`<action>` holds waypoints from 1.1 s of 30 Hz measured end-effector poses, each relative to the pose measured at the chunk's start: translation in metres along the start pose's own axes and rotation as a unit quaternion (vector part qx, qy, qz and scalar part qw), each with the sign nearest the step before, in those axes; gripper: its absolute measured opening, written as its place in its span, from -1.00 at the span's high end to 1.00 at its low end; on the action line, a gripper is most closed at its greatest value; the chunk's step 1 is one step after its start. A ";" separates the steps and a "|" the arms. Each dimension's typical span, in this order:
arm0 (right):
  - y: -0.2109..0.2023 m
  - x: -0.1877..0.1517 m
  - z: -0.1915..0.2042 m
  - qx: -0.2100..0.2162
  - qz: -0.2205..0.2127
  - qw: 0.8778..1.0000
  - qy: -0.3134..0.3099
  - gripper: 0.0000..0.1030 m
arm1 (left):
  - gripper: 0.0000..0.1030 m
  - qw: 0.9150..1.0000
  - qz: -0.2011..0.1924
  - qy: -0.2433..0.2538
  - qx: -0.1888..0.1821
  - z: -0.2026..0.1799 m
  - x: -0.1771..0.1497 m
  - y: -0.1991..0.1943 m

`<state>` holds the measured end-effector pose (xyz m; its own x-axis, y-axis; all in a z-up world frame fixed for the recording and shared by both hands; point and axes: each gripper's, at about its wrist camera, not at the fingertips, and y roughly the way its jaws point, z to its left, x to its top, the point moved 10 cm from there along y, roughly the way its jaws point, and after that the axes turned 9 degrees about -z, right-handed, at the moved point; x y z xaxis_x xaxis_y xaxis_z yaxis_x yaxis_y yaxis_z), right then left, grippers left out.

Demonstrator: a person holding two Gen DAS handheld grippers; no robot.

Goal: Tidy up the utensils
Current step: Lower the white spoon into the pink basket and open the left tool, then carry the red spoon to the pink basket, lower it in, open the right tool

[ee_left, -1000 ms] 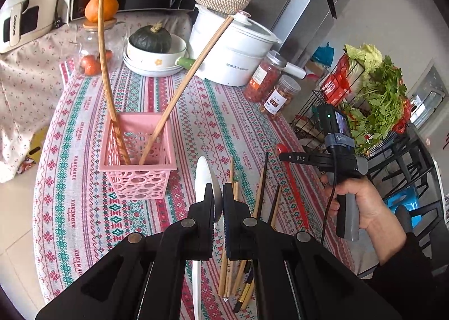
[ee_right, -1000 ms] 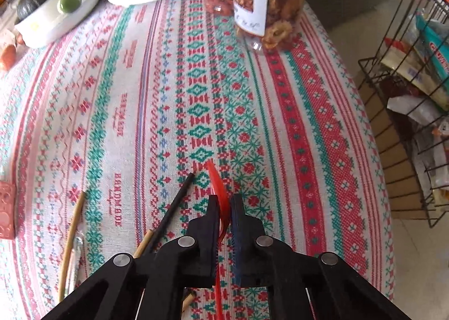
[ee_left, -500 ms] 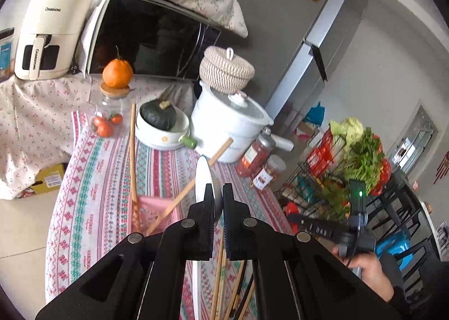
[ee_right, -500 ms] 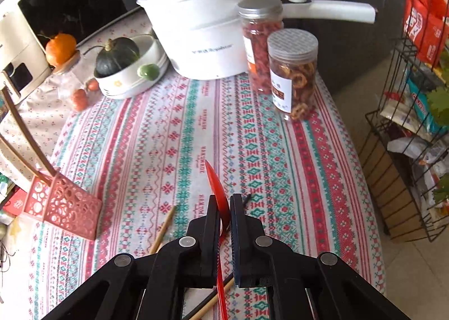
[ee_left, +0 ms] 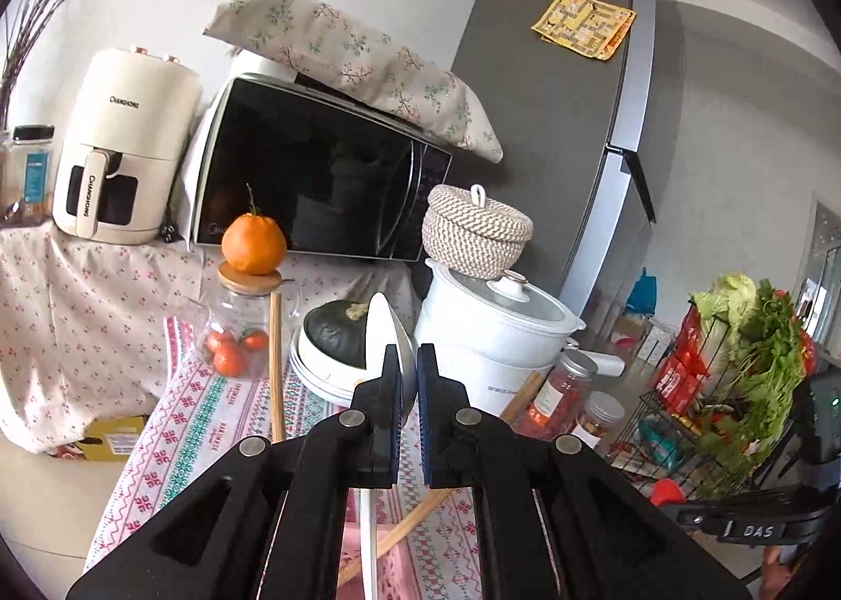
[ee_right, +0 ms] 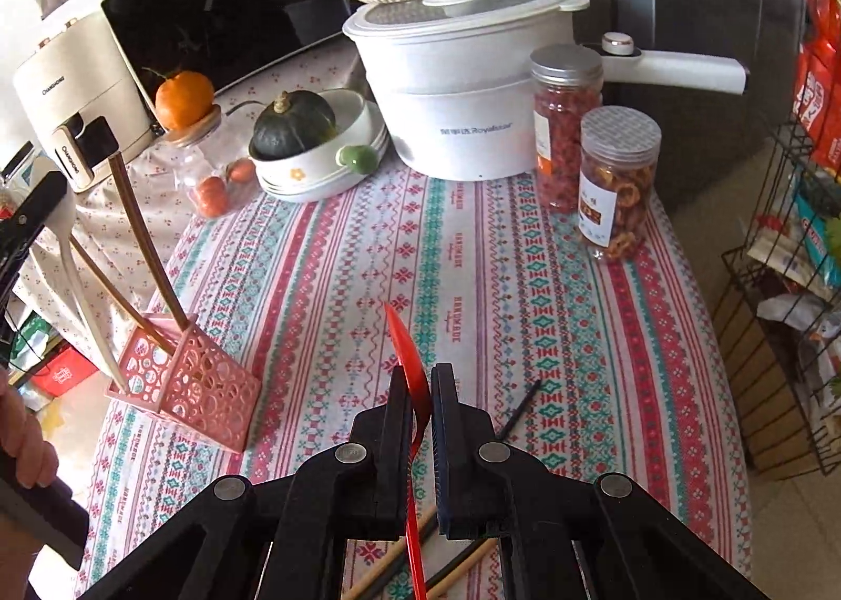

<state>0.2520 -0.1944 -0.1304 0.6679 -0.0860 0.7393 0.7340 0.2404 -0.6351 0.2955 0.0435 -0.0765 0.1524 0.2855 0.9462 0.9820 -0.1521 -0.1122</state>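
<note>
Step in hand: carrying two spoons toward the pink basket (ee_right: 184,384), likely to drop them in.
Left hand-held gripper (ee_left: 403,379): clenched on the white spoon (ee_left: 382,332), bowl up; in the right view, handle hanging down at the near left rim of the basket.
Right hand-held gripper (ee_right: 420,405): clenched on the red spoon (ee_right: 407,353), raised above the middle of the table, well apart from the basket.
Basket: near left on the table, already holding two long wooden utensils (ee_right: 142,237), leaning.
Still loose: chopsticks (ee_right: 518,408) on the cloth near the right hand-held gripper.
Next move, as judgement: lower white spoon handle first into the basket and release; then bring red spoon left; care not to tip the light basket.
Table (ee_right: 473,284): striped patterned cloth; far side with white pot (ee_right: 462,90), two jars (ee_right: 617,179), bowl with dark squash (ee_right: 294,124).
Room: microwave (ee_left: 315,174), air fryer (ee_left: 121,148), grey fridge (ee_left: 552,100) behind; wire rack with greens (ee_left: 736,368) on the right.
</note>
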 end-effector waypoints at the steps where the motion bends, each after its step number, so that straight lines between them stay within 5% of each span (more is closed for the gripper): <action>1: 0.001 0.000 0.000 0.000 -0.001 1.000 -0.001 0.90 | 0.91 1.000 -0.002 0.006 0.005 0.002 -0.003 0.002; 12: 0.003 0.001 0.001 -0.002 -0.011 1.000 -0.001 0.90 | 0.86 0.998 0.021 0.024 0.049 0.022 -0.034 0.003; 18: -0.015 0.011 0.012 0.016 -0.053 0.998 0.019 0.90 | 0.28 0.996 0.051 0.029 0.067 0.020 -0.023 -0.017; 21: -0.025 0.019 0.024 0.026 -0.081 0.996 0.028 0.90 | 0.15 0.993 0.087 0.025 0.081 0.025 -0.020 -0.034; 26: -0.038 0.033 0.059 0.051 -0.132 0.990 0.024 0.90 | -0.11 0.977 0.184 0.026 0.100 0.044 -0.033 -0.065; 33: -0.039 0.052 0.122 0.093 -0.195 0.976 0.027 0.90 | -0.22 0.943 0.312 -0.015 0.115 0.081 -0.067 -0.092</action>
<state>0.2431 -0.0900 -0.0403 0.3506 -0.2564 0.9007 0.9024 0.3496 -0.2518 0.2044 0.1148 -0.1544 0.7076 0.2361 0.6660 0.6984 -0.0904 -0.7099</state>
